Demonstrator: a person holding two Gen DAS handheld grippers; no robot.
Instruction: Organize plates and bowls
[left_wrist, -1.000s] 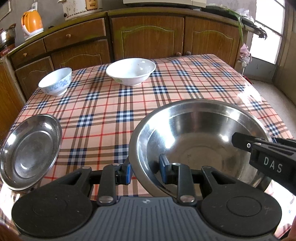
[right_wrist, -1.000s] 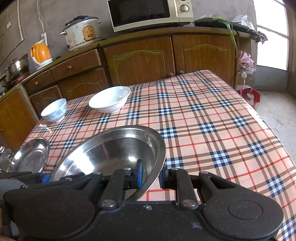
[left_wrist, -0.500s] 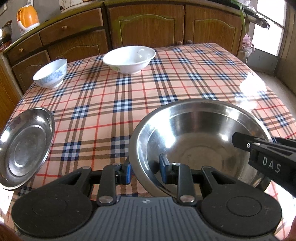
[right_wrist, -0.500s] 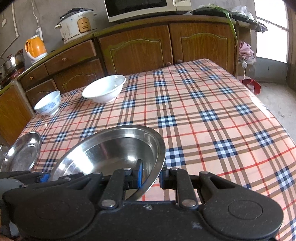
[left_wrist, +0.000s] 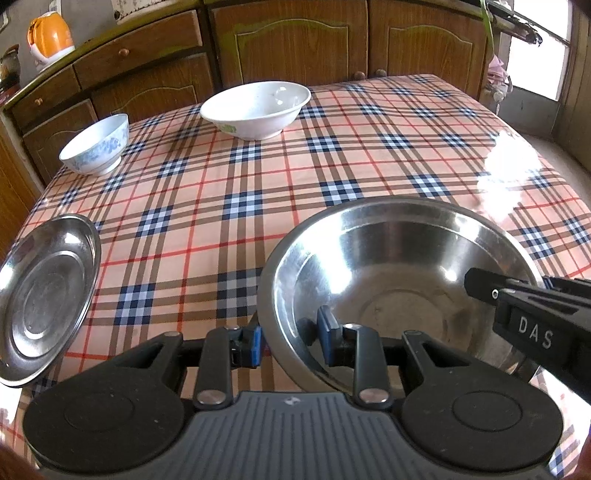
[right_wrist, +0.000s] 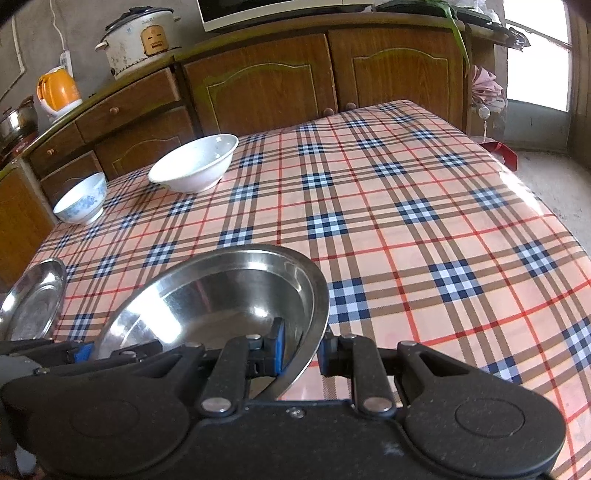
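A large steel bowl (left_wrist: 399, 280) hangs just over the near part of the checked table, gripped on two sides. My left gripper (left_wrist: 291, 341) is shut on its left rim, one blue pad inside and one outside. My right gripper (right_wrist: 301, 350) is shut on the right rim of the same steel bowl (right_wrist: 229, 295), and its black body shows in the left wrist view at the bowl's right side. A flat steel plate (left_wrist: 44, 295) lies at the table's left edge. Farther back stand a wide white bowl (left_wrist: 256, 109) and a small blue-patterned bowl (left_wrist: 96, 144).
The checked tablecloth (right_wrist: 406, 206) stretches bare to the right and middle. Wooden cabinets (right_wrist: 266, 85) run behind the table, bearing a rice cooker (right_wrist: 138, 40) and an orange kettle (right_wrist: 59, 90). A bright doorway lies at the far right.
Both grippers have sunk a little with the steel bowl between them, so the table looks closer and the cabinets have slid up. The grips have not changed.
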